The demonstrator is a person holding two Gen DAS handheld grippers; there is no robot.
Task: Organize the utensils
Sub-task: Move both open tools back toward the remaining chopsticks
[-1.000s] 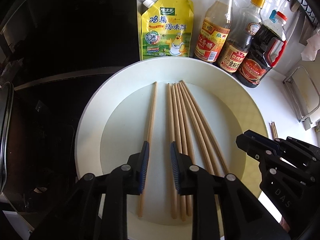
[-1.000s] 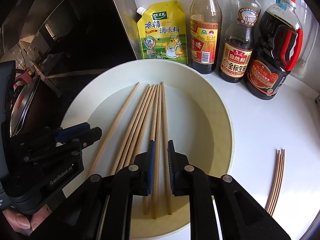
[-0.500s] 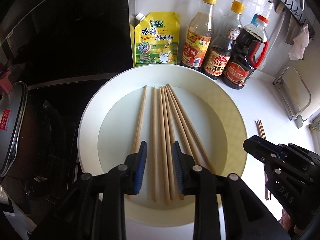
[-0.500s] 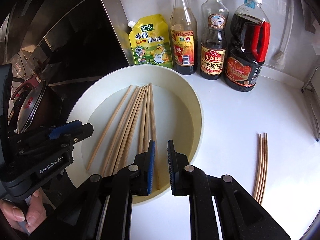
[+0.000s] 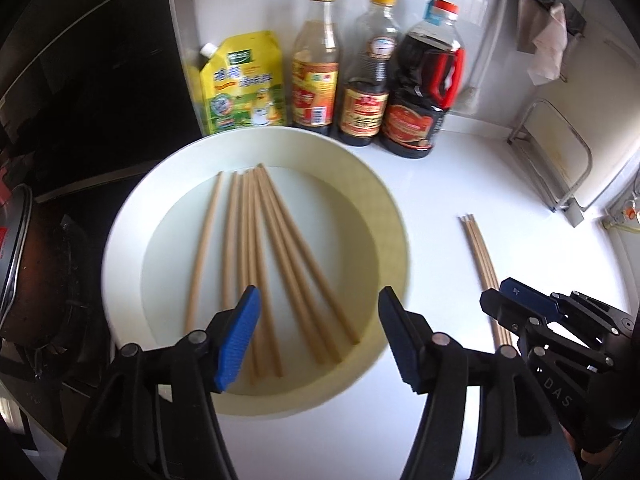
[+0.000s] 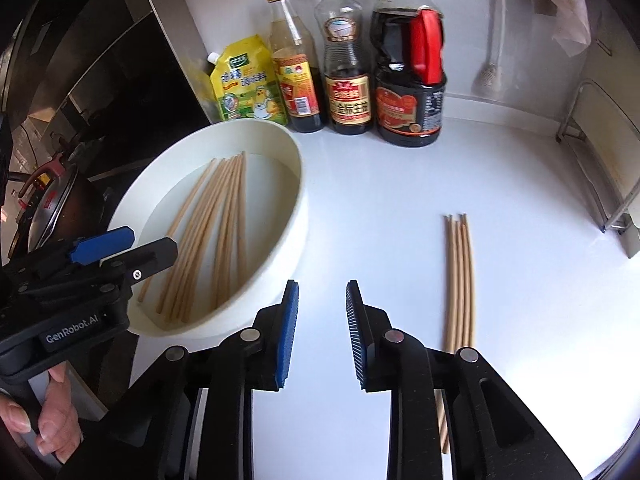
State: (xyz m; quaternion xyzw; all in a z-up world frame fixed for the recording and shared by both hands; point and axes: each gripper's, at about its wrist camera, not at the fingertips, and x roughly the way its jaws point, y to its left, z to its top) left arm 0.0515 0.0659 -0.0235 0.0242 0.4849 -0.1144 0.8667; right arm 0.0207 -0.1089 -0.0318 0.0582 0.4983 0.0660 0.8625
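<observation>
Several wooden chopsticks [image 5: 256,256] lie in a round white basin [image 5: 384,208] on the counter; they also show in the right wrist view [image 6: 216,232] inside the basin [image 6: 298,184]. A small bundle of chopsticks [image 6: 460,276] lies on the white counter to the right, also seen in the left wrist view [image 5: 482,256]. My left gripper [image 5: 318,336] is open and empty above the basin's near rim. My right gripper [image 6: 320,332] is open and empty over bare counter between basin and bundle.
A yellow seasoning pouch [image 5: 242,84] and three sauce bottles [image 5: 364,68] stand against the back wall. A dark stove with a pot [image 5: 16,264] is at the left. A metal rack [image 6: 600,160] stands at the right. The white counter [image 6: 400,184] lies between.
Both grippers have opened wide and pulled back and to the right from the basin. The chopsticks in the basin lie as before.
</observation>
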